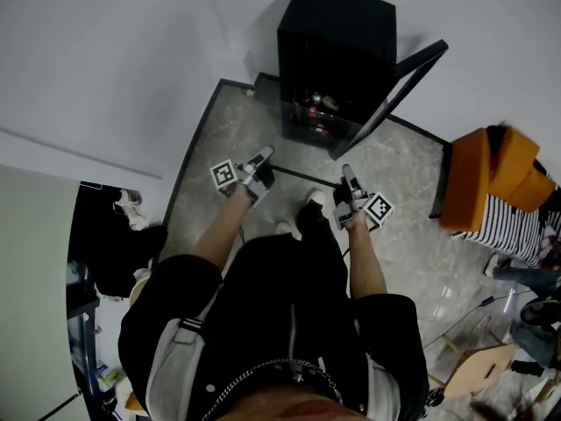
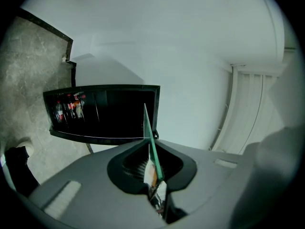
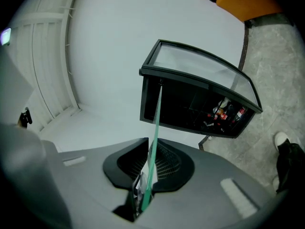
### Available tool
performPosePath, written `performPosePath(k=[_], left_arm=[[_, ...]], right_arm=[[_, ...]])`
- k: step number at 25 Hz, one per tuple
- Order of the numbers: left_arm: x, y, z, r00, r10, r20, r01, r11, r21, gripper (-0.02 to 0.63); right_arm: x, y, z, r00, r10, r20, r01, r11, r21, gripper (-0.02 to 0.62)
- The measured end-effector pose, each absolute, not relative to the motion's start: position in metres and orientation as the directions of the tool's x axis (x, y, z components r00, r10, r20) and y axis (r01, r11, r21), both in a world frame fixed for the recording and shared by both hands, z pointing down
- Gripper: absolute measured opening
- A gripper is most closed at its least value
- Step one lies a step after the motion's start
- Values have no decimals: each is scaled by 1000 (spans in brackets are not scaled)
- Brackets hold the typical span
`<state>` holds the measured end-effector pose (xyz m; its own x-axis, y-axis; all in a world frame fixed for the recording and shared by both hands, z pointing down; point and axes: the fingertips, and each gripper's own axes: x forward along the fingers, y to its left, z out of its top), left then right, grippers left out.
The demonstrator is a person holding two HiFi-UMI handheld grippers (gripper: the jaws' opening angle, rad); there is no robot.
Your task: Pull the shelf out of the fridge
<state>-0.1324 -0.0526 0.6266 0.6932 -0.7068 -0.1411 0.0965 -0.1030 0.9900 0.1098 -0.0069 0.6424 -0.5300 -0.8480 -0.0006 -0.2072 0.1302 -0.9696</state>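
A black mini fridge (image 1: 337, 51) stands against the white wall with its door (image 1: 399, 90) swung open to the right. Bottles (image 1: 317, 103) sit inside it. The shelf (image 1: 302, 176) is a clear glass pane with a green edge, held out in front of the fridge between both grippers. My left gripper (image 1: 263, 158) is shut on its left end and my right gripper (image 1: 348, 178) on its right end. In the left gripper view the shelf (image 2: 151, 142) runs edge-on from the jaws (image 2: 150, 168) towards the fridge (image 2: 109, 111). The right gripper view shows the shelf (image 3: 155, 128) clamped the same way (image 3: 148, 168).
An orange seat (image 1: 486, 178) with striped fabric (image 1: 517, 226) stands on the right of the marble floor. Dark furniture and white shoes (image 1: 131, 209) are on the left. The person's own feet (image 1: 311, 204) are below the shelf. A wooden stool (image 1: 478, 367) is at the lower right.
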Motion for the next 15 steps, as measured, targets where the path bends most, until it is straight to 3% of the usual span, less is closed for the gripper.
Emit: performPosePath(k=[15], left_arm=[[-139, -26, 621, 690, -706, -161, 102, -126, 987, 27]], right_arm=[[104, 18, 633, -540, -842, -8, -224, 153, -962, 34]])
